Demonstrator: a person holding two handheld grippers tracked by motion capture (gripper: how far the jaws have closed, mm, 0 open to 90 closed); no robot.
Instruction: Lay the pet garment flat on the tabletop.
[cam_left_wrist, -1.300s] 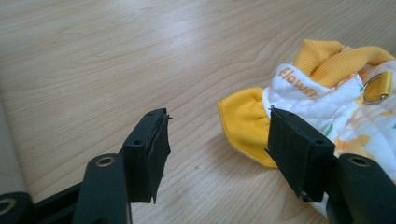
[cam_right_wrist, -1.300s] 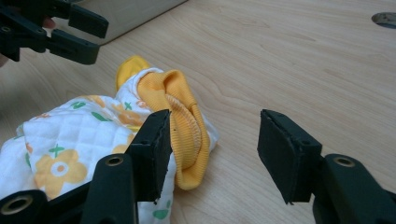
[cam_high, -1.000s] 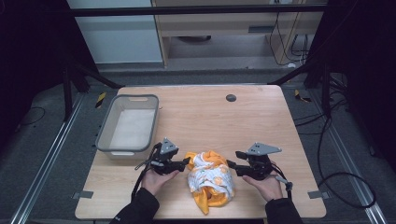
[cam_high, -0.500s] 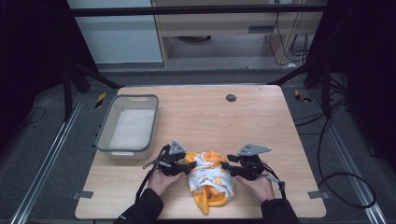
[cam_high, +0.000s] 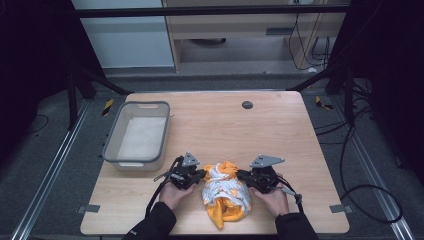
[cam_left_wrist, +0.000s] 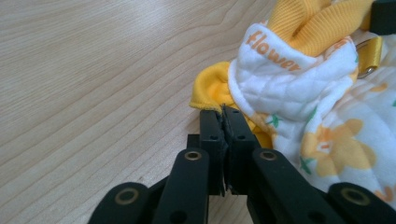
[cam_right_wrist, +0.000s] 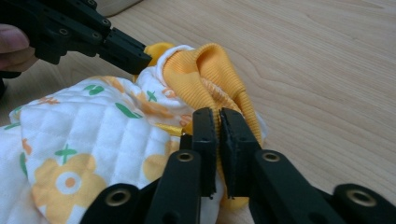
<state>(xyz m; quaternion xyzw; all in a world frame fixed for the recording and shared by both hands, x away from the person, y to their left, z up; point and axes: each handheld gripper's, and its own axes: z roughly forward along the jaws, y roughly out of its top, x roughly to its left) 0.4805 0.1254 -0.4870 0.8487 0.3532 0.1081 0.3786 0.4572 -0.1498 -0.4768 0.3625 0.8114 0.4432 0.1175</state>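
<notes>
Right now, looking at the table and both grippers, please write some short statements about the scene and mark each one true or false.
1. The garment lies inside the grey bin. False: it lies on the table, to the right of the bin.
2. The left gripper is shut on yellow fabric at the garment's edge. True.
3. The right gripper hangs open above the table. False: its jaws are closed on the ribbed yellow cloth.
4. The word "flower" is printed on the garment. True.
5. The bin holds folded clothes. False: nothing is visible in it.
</notes>
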